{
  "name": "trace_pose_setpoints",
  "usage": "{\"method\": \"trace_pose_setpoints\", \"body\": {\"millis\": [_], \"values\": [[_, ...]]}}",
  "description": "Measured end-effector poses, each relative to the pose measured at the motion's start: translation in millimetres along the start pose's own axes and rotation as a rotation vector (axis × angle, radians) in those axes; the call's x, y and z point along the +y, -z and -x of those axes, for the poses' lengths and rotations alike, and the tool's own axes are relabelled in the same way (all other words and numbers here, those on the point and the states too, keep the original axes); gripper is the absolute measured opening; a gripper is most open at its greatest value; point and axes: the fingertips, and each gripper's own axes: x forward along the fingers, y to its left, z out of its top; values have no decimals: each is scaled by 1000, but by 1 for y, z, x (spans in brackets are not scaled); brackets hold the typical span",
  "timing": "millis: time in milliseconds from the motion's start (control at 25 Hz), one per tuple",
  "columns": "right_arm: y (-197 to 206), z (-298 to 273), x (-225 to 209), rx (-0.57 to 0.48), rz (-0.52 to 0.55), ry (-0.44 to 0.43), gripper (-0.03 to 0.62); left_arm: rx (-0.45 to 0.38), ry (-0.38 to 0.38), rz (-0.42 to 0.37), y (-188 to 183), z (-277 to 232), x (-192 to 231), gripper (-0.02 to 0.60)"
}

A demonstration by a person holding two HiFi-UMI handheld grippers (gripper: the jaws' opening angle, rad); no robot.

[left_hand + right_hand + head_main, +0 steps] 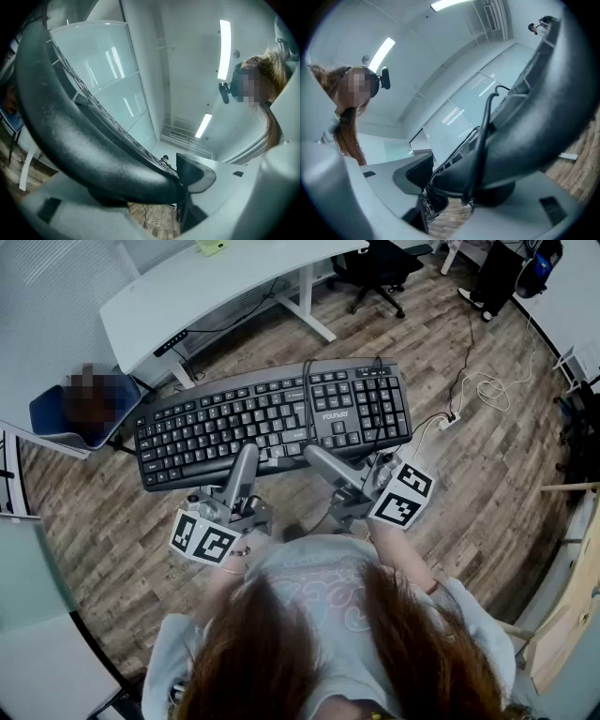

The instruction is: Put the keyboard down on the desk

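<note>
Over the wooden floor (94, 531), in front of the person, the black keyboard (272, 418) hung in the air, keys up and roughly level. It was well apart from the white counter (225, 287) beyond it and rested on nothing.

- Left claw (247, 456): clenched on the keyboard's near long edge, left of the middle. In the left gripper view the keyboard (84, 140) filled the frame, its rounded rim wedged between the jaws of the claw (180, 185).
- Right claw (314, 456): likewise clamped on the same edge, right of the middle. The right gripper view showed the rim (520, 131) seated in the claw (429, 180).
- Cable (305, 395): it lay across the keys, and in the right gripper view it (485, 126) dropped over the rim just beside the jaws. We could not tell whether it was pinched there.

Why held so, as we judged it:
- Two grips spread along one long edge share the weight and stop the board twisting.
- Gripping the near edge leaves the far edge free to meet the counter.
- The cable draped on top is probably there to keep it from dangling.

The keyboard was not on the counter. We reckoned the counter top would have to be reached and the board lowered flat before either claw let go. A loose cable could snag.
</note>
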Motion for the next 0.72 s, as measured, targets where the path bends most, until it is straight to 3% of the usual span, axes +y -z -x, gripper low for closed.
{"method": "trace_pose_setpoints", "body": {"millis": [720], "values": [[-1, -2, 2, 3, 9, -20, 258, -9, 7, -19, -2, 1, -1, 284]]}}
